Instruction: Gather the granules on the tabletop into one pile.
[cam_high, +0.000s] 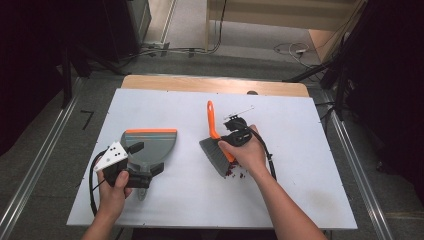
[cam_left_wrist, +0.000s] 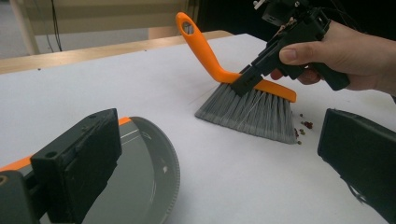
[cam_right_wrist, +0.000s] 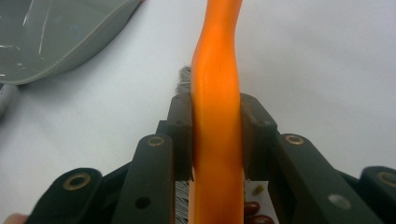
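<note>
With the right tool (cam_high: 231, 138) clamped on the brush (cam_high: 216, 145) at frame centre, the red crumbs (cam_high: 235, 173) are best swept leftward, bristles kept flat, into the dustpan (cam_high: 150, 145), where the left tool (cam_left_wrist: 210, 163) stands apart.

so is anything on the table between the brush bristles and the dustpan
Nothing visible. Bare white table lies between the brush and the dustpan. The small dark red bits sit on the brush's far side from the pan.

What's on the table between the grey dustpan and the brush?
Nothing. In the high view, only bare white table lies between the dustpan and the brush. The little red bits lie on the brush's other side.
</note>
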